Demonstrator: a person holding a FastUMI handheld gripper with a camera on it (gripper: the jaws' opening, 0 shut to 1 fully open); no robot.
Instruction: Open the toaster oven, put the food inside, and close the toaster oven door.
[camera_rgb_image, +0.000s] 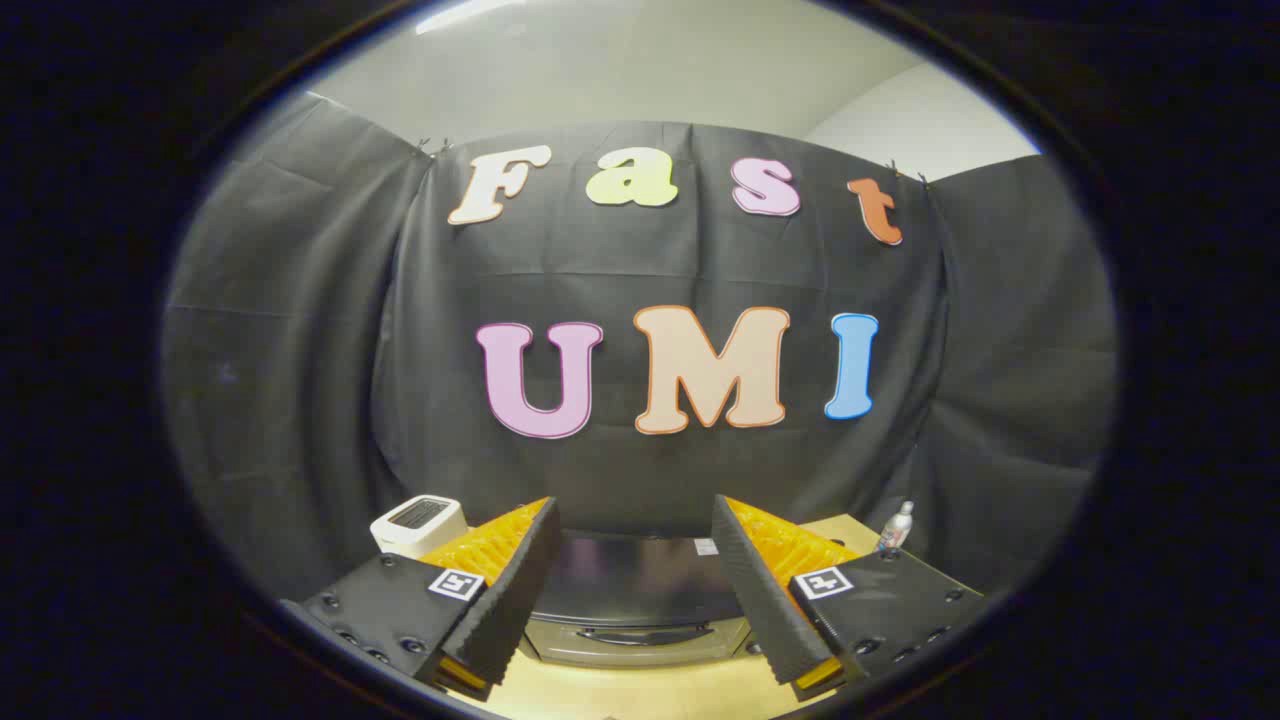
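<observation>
Just beyond the gripper (632, 560), released and empty, toaster oven (634, 600) lying crosswise, apparently facing it, door closed

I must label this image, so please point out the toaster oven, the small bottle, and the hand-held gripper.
toaster oven (632, 580): gripper view, on its dark top.
small bottle (897, 528): gripper view, on its body.
hand-held gripper (640, 640): gripper view, midway between the open fingertips.

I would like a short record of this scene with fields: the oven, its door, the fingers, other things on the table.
toaster oven: on the wooden table, just ahead of the fingers, seen between them
door: closed, handle facing the gripper
gripper: fingers open, holding nothing
white appliance: beyond the left finger
small bottle: beyond the right finger
food: cannot tell
</observation>
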